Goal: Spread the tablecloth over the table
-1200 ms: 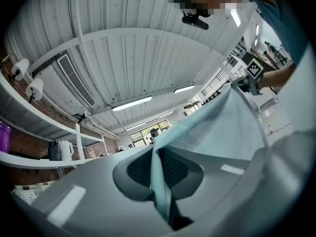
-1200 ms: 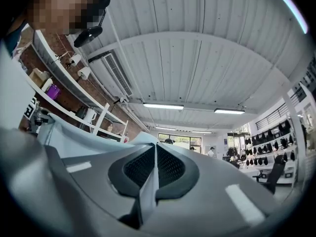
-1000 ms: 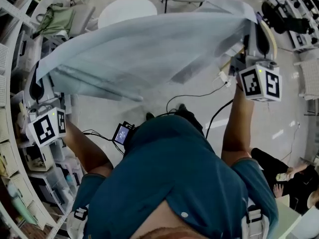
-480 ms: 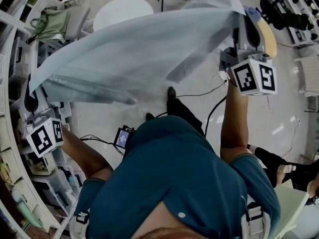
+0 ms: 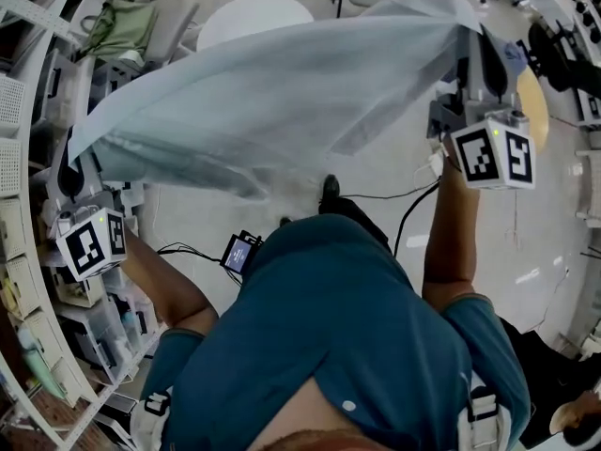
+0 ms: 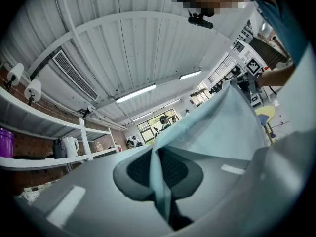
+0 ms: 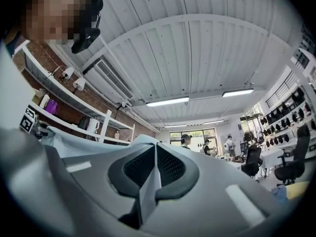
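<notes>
A pale blue-grey tablecloth hangs stretched in the air between my two grippers, sagging in folds along its near edge. My left gripper is at the left, shut on one corner; in the left gripper view its dark pads pinch a fold of the tablecloth. High at the right, my right gripper is shut on the opposite corner, and the right gripper view shows a thin cloth edge clamped between its pads. Beyond the cloth stands the round white table, partly hidden by it.
White shelving with bins runs down the left side. A chair with green fabric stands at the far left. Black cables and a small screen device lie on the floor. A yellow round seat is behind the right gripper.
Both grippers have carried the stretched cloth across the room, staying shut on its corners. The person has stepped; one foot now shows under the cloth.
</notes>
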Demonstrator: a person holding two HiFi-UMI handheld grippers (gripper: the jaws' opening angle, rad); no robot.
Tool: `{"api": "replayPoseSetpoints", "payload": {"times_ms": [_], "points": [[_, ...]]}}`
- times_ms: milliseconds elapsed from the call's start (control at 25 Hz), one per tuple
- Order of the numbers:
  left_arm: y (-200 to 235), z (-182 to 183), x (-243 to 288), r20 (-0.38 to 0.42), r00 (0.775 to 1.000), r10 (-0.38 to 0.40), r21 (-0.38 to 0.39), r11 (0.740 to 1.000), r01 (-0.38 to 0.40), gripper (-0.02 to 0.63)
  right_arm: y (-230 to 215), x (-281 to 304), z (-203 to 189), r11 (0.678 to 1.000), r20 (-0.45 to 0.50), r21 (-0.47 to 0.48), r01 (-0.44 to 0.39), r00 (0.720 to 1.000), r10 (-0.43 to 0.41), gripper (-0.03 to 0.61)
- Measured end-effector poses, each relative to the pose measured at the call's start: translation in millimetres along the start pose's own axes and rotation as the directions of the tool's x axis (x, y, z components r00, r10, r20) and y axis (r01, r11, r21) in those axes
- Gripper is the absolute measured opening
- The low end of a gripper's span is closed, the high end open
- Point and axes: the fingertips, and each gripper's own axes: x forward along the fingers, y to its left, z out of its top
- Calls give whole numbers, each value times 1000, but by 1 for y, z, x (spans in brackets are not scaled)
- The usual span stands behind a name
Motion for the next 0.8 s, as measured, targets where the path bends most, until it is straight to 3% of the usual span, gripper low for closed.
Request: {"api": "replayPoseSetpoints", "payload": {"times_ms": [440,800], "points": [[-32,13,57,-82,992,99,10,995,-99,0,-62,85,-22,990,20,61,-130,991,129,14],[-31,17,87,-102,985,137,20,991,-136,0,-78,131,-30,983,32,80,-166,986,164,14]]}}
